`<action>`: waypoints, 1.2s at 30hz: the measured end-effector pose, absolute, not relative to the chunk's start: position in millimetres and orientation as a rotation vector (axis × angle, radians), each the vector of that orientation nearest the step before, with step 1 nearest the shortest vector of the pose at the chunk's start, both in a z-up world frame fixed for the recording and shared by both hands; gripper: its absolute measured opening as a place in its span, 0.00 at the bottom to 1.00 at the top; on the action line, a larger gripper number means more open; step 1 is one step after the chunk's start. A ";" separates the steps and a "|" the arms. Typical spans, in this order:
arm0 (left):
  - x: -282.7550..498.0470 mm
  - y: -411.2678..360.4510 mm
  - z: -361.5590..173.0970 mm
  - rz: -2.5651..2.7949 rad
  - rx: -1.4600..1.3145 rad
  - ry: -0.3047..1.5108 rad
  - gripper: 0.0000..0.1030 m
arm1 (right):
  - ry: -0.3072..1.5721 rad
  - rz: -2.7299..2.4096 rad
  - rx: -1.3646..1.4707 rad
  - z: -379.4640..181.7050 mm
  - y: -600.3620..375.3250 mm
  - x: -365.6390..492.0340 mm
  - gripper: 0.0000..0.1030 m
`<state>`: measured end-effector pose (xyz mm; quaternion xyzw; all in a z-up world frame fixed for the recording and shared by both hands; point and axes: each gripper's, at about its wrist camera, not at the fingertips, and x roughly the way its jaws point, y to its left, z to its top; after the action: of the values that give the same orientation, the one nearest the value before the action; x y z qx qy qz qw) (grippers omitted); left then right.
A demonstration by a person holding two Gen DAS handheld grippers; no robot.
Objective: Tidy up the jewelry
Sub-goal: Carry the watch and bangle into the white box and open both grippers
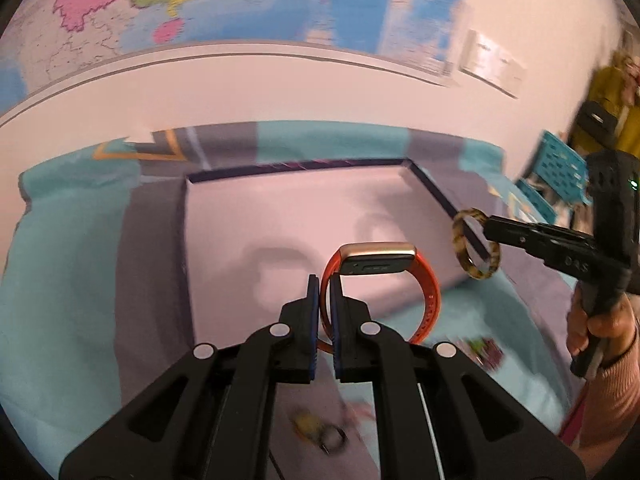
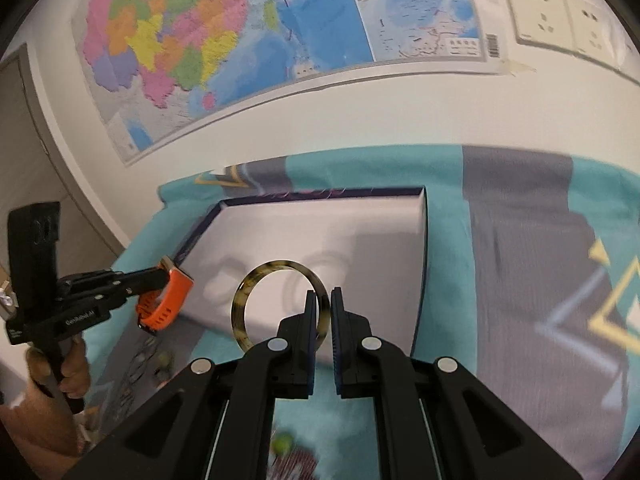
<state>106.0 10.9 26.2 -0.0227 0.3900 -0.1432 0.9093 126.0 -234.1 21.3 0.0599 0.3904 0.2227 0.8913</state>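
Orange watch [image 1: 416, 280] and tortoiseshell bangle [image 2: 256, 304] above tray's near edge [image 2: 208, 320].

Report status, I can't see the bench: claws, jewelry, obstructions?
Left claw shut on orange watch. Right claw shut on tortoiseshell bangle. Both over the tray. Nothing in the way.
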 end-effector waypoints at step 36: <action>273.3 0.8 -26.5 -0.087 -0.111 1.027 0.11 | 0.988 0.301 0.041 -22.6 -171.6 270.7 0.09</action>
<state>273.3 0.8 -26.5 -0.0532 0.4907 -0.0414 0.8687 270.7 -171.6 -22.6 0.0194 0.4723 0.1437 0.8694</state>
